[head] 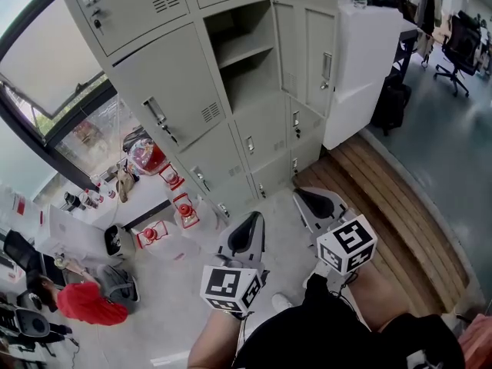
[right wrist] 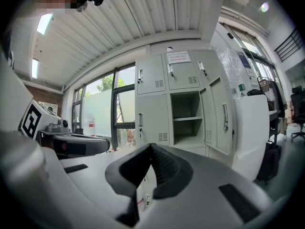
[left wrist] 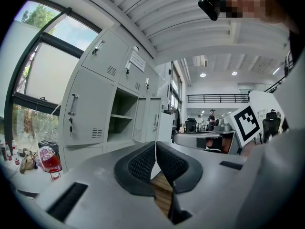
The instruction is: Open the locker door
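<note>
the left tool (head: 252, 223) and right tool (head: 310, 200) sit low in the centre of the head view, side by side above the pale floor (head: 184, 298), both well apart from the bank of grey lockers (head: 173, 91) that fills the upper half of the frame. in the left gripper view the left tool (left wrist: 155, 159) has its ribbed pads pressed together with nothing between them; in the right gripper view the right tool (right wrist: 149, 165) is likewise closed tight and empty. the locker door (head: 317, 52) at upper centre stands swung out to the right, showing a compartment with one shelf (head: 244, 51). a strip of wooden flooring (head: 388, 206) runs along the right.
</note>
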### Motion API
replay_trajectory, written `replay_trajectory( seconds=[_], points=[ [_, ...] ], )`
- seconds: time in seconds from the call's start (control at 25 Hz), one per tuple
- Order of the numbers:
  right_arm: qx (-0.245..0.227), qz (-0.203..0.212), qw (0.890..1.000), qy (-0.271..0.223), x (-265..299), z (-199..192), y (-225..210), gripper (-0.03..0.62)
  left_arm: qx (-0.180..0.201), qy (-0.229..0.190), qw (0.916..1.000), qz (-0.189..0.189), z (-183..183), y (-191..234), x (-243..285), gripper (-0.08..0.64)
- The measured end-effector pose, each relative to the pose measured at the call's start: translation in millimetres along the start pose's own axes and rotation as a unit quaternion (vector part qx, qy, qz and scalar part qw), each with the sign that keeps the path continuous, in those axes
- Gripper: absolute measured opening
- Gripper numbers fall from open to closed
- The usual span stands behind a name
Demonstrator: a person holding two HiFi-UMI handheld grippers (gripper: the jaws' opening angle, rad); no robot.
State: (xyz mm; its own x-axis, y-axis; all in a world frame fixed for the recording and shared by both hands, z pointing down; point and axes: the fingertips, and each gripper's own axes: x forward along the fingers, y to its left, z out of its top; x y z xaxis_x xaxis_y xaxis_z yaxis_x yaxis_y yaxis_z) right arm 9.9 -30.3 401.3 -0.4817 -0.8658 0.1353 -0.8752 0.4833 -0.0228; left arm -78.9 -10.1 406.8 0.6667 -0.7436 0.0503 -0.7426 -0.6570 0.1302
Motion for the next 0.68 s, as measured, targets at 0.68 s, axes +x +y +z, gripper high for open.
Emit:
replay_trajectory(
  seconds=[0.68],
  points=[
    [-0.001, 0.000, 1.000, 0.003, -8.5, -1.9, 5.5, 0.054, -0.004, -0.003, 1.0000, -0.003, -2.2, -6.6, -6.1, 0.020]
  ],
)
